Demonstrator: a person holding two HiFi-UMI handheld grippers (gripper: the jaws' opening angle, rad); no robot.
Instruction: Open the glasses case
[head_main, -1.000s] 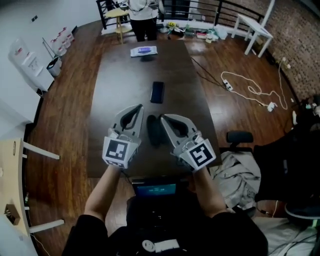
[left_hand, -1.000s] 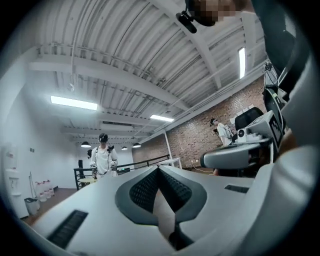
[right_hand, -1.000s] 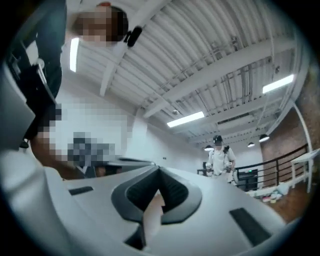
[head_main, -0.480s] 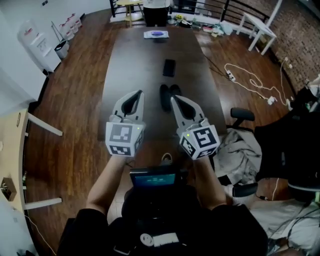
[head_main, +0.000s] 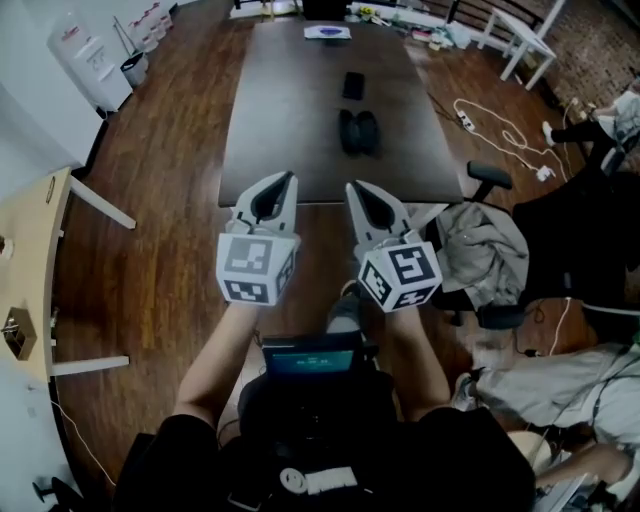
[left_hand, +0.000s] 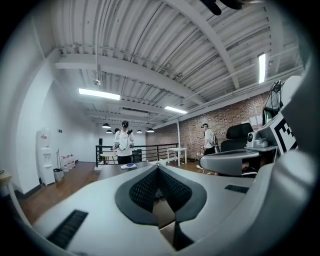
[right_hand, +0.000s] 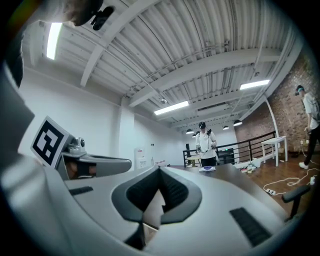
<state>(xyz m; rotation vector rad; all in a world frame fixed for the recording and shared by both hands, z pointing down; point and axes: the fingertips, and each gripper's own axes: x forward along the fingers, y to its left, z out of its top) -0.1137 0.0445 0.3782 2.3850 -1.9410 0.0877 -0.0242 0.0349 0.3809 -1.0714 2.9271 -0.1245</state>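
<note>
Lying well ahead of both sets of jaws, glasses case (head_main: 358, 131): dark, on the long dark table (head_main: 290, 120), showing as two ovals side by side; neither gripper touches it.

Left gripper (head_main: 281, 180): jaws clenched tip to tip, nothing between them, held level over the floor short of the table's near edge.

Right gripper (head_main: 356, 187): jaws likewise pressed together and empty, just beside the left gripper, tips pointing toward the table.

Phone (head_main: 353, 85): dark slab beyond the case, farther from the jaws.

White flat item (head_main: 328, 32): at the table's far end; its kind cannot be told.

Floor (head_main: 170, 200): brown wood planks, under and around both grippers.

Office chair (head_main: 487, 178): right of the right jaws, with pale cloth (head_main: 480, 245) heaped just beside it.

White cable (head_main: 495, 115): looped on the floor, right of the table.

Water dispenser (head_main: 85, 50): far left of the left jaws, against a white wall.

Railing (left_hand: 150, 150): black, behind the table's far end, with a person (left_hand: 123, 142) standing before it.

Brick wall (left_hand: 235, 117): right side of the room.

Ceiling (right_hand: 200, 55): white ribbed panels, beams, strip lights.
</note>
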